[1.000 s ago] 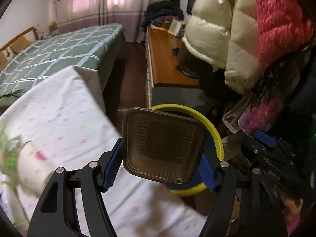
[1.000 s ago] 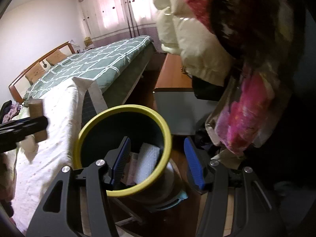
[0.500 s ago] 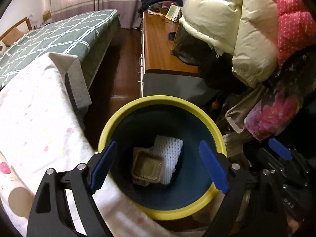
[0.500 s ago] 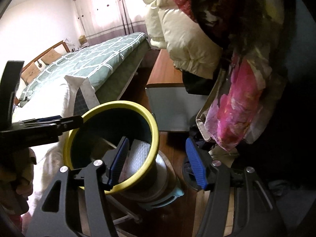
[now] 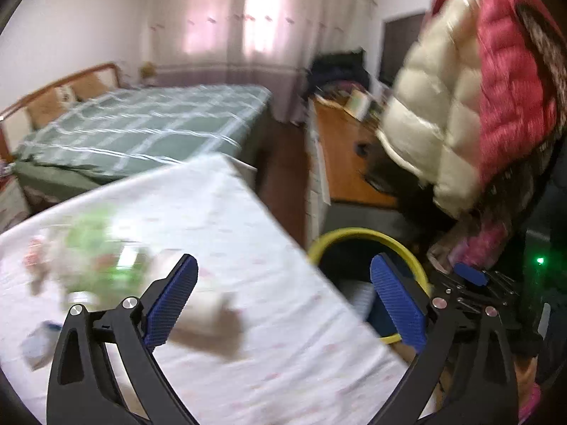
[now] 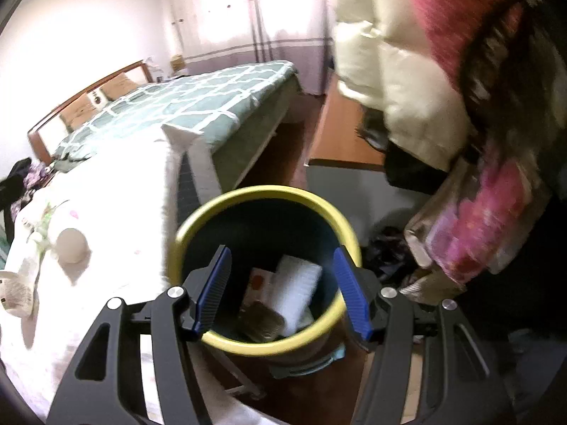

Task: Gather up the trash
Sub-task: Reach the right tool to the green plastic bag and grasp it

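Change since the earlier frame: the brown plastic tray [image 6: 264, 322] that the left gripper [image 5: 283, 294] had clamped a second before lay inside the yellow-rimmed bin [image 6: 262, 194], against the white foam sheet [image 6: 297, 290].
Left tongs: jaws had just been opening and stood wide, nothing between them.
Left gripper pose: tilted downward over the white spotted tablecloth [image 5: 248, 241], having swung off the bin, which now sat at its 3 o'clock.
Remaining trash: a blurred green-and-white wrapper [image 5: 95, 248] at 10 o'clock of the left gripper; a pale cup-like item [image 5: 212, 322] lay just behind the left finger; details too smeared to tell.
Right tongs: the right gripper [image 6: 281, 292] stood part open, holding nothing.
Right gripper pose: angled down, held above the bin mouth; both blue pads [image 6: 214, 290] framed the bin's contents.
Surroundings: green checked bed [image 6: 184, 106] at 11 o'clock; hanging padded coats [image 6: 407, 88] at 1 o'clock.
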`<state>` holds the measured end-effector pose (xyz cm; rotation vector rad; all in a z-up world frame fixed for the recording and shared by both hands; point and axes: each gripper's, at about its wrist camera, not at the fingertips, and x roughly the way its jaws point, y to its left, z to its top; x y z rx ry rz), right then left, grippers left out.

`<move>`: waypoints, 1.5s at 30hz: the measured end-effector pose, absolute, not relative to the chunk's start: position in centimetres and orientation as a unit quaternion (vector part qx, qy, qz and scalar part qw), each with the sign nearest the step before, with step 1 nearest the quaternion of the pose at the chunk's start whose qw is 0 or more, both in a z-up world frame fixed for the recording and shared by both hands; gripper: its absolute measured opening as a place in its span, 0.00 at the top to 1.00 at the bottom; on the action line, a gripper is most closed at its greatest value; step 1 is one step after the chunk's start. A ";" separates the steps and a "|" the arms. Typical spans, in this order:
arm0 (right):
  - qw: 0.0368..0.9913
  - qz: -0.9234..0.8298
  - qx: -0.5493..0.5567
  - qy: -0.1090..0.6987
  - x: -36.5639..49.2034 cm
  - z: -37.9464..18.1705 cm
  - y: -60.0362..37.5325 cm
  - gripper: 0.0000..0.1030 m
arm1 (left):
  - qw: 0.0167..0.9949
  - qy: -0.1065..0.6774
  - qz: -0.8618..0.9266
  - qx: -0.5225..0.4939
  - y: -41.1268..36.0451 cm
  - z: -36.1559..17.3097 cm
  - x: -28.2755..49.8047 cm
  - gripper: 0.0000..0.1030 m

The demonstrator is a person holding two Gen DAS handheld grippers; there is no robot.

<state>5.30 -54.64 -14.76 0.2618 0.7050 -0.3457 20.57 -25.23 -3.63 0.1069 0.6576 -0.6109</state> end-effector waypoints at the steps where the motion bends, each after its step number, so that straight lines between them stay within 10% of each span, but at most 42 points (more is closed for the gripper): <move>1: 0.917 -0.162 0.125 0.342 5.7 -14.6 -54.0 0.44 | 0.908 0.308 -0.280 0.048 -23.4 -3.1 20.4 0.05; 20: 0.934 -0.029 0.054 0.352 15.3 -12.3 -37.3 0.44 | 0.965 0.255 0.018 -0.066 7.4 -6.3 24.1 0.05; 45: 0.903 0.052 0.054 0.423 34.7 -13.2 -26.4 0.44 | 0.963 0.249 0.070 -0.075 8.9 -9.0 24.3 0.05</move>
